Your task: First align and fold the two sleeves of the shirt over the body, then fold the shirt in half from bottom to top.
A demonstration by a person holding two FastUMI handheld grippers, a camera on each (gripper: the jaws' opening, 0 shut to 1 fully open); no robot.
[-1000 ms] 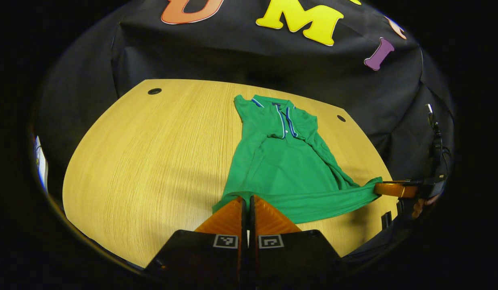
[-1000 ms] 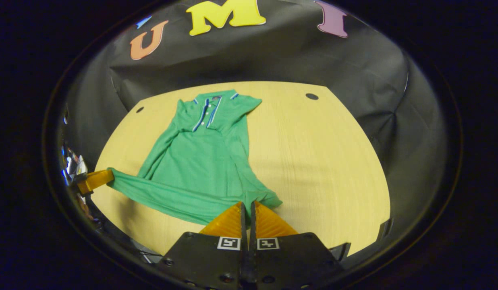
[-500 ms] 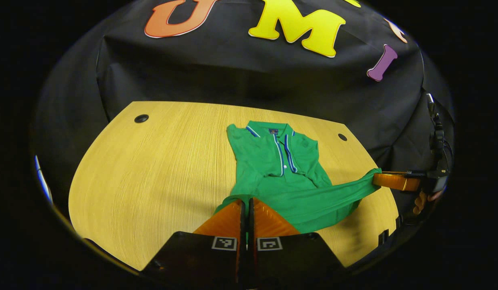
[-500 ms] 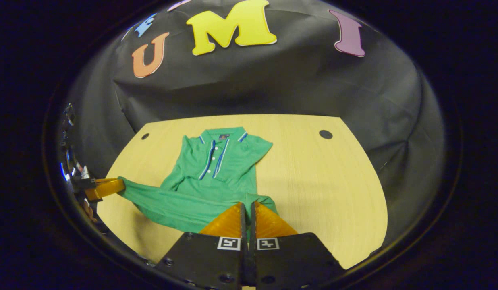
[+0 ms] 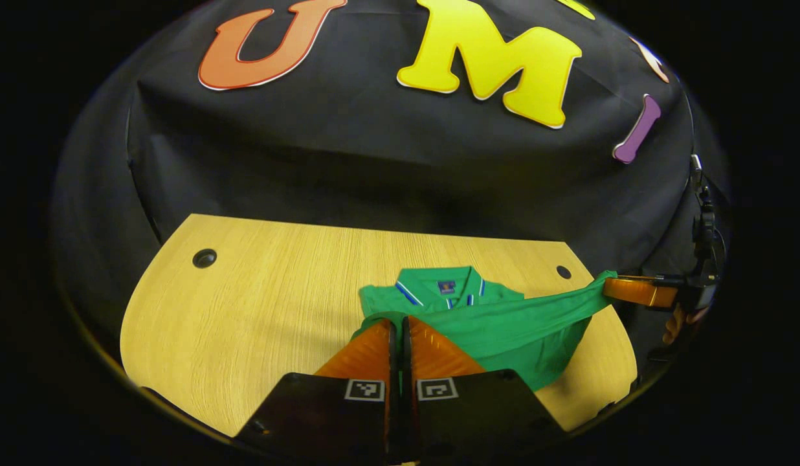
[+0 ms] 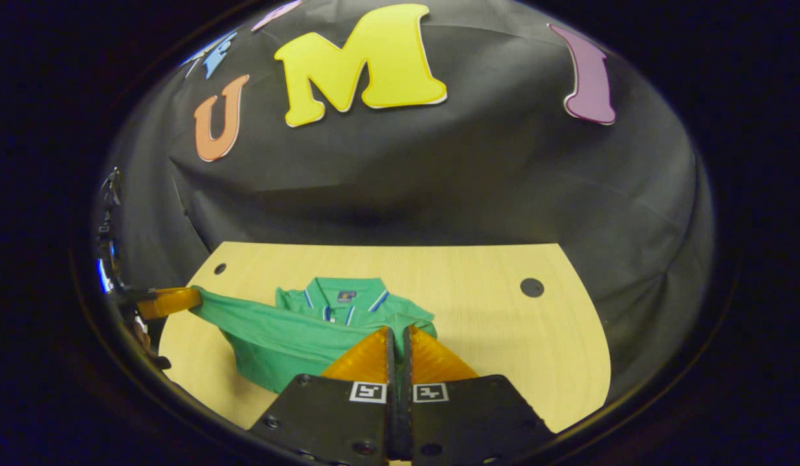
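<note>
A green polo shirt [image 5: 503, 323] [image 6: 290, 330] with a blue-and-white striped collar lies on the wooden table, its bottom hem lifted and carried up over the body toward the collar. My left gripper [image 5: 395, 323] is shut on one hem corner. My right gripper [image 6: 398, 333] is shut on the other hem corner. The hem stretches taut between them. In the left gripper view the right gripper [image 5: 636, 291] shows at the far right with a hand behind it. In the right gripper view the left gripper [image 6: 170, 301] shows at the far left. The folded sleeves are hidden under the raised cloth.
The light wooden table [image 5: 257, 310] [image 6: 503, 330] has round cable holes [image 5: 204, 258] [image 5: 564, 272] [image 6: 532, 287] near its back corners. The black cloth wall rises right behind the table's far edge.
Both grippers have carried the hem up and forward toward the collar. The lower body of the shirt now covers most of the upper part; only the collar still shows.
</note>
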